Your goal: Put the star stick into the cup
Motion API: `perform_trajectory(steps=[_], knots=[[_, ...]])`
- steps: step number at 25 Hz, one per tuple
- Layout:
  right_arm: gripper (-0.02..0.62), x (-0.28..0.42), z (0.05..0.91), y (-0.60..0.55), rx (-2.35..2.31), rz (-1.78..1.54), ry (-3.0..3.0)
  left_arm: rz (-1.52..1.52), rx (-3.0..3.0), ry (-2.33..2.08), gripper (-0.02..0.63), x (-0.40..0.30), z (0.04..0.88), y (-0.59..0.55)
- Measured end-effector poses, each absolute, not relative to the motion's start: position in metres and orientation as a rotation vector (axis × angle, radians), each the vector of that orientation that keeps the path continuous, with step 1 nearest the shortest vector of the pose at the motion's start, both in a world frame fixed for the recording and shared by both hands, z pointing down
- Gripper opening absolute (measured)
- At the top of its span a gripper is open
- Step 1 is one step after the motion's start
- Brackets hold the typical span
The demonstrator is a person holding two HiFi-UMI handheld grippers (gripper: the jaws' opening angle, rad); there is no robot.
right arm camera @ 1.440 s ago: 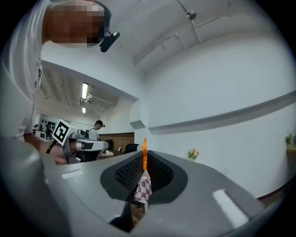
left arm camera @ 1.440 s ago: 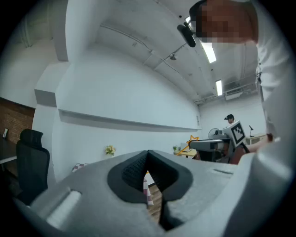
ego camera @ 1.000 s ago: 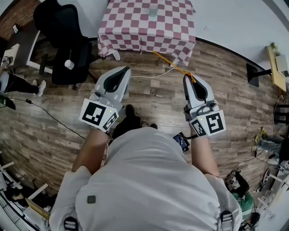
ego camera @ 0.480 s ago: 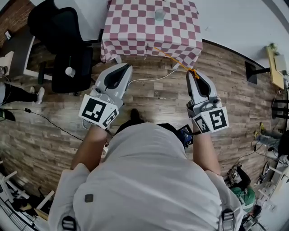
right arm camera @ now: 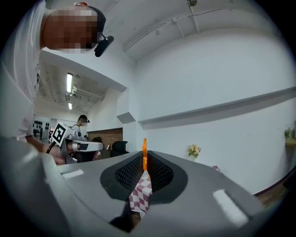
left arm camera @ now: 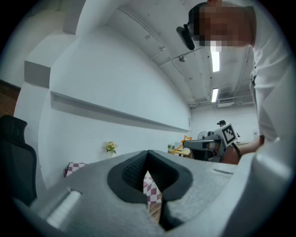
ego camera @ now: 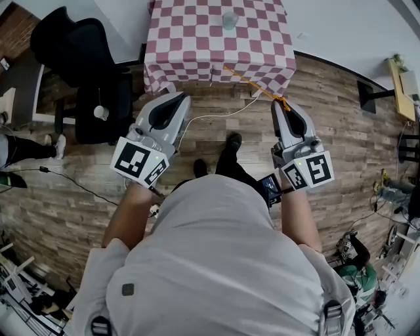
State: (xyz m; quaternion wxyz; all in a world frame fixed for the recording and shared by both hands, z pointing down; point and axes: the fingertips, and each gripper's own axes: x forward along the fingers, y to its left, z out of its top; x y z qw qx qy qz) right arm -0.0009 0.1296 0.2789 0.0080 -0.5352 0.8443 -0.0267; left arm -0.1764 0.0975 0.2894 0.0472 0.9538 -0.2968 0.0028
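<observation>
An orange star stick [ego camera: 251, 84] juts forward and left from my right gripper [ego camera: 278, 104], which is shut on its lower end. The right gripper view shows the stick [right arm camera: 144, 153] pinched upright between the jaws. Its star tip [left arm camera: 186, 140] also appears in the left gripper view, ahead of the right gripper [left arm camera: 210, 144]. A clear cup [ego camera: 230, 20] stands on the red-and-white checkered table [ego camera: 190, 39] ahead of both grippers. My left gripper [ego camera: 180, 100] is shut with nothing in it, level with the right one, over the wooden floor short of the table.
A black office chair [ego camera: 85, 59] stands left of the table. A white cable [ego camera: 210, 118] lies on the floor in front of the table. A small flower pot [right arm camera: 194, 150] sits by the white wall. Another person's legs [ego camera: 23, 147] show at the left edge.
The person has stepped toward the table, which now lies nearer to both grippers. Both grippers stay shut, and the stick stays in the right one.
</observation>
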Motion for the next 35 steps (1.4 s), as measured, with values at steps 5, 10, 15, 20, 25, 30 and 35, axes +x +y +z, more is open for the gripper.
perform_trajectory(steps=[5, 10, 15, 20, 25, 30, 35], knots=[[0.028, 0.019, 0.280, 0.100, -1.639, -0.086, 2.631, 0.026, 2.909, -0.940, 0.002, -0.164, 0.290, 0.075], [0.028, 0.048, 0.280, 0.057, -1.595, -0.090, 2.638, 0.044, 2.911, -0.967, 0.002, -0.136, 0.290, 0.041], [0.028, 0.090, 0.279, 0.019, -1.562, -0.081, 2.641, 0.045, 2.923, -1.006, 0.002, -0.096, 0.286, 0.007], [0.028, 0.137, 0.274, -0.013, -1.537, -0.069, 2.641, 0.052, 2.929, -1.035, 0.002, -0.052, 0.284, -0.024], [0.028, 0.178, 0.274, -0.032, -1.529, -0.077, 2.629, 0.070, 2.934, -1.053, 0.002, -0.016, 0.285, -0.040], [0.028, 0.199, 0.275, -0.041, -1.534, -0.090, 2.616, 0.091, 2.931, -1.037, 0.002, 0.003, 0.291, -0.052], [0.028, 0.209, 0.278, -0.053, -1.558, -0.097, 2.602, 0.095, 2.944, -1.001, 0.002, 0.016, 0.295, -0.072]])
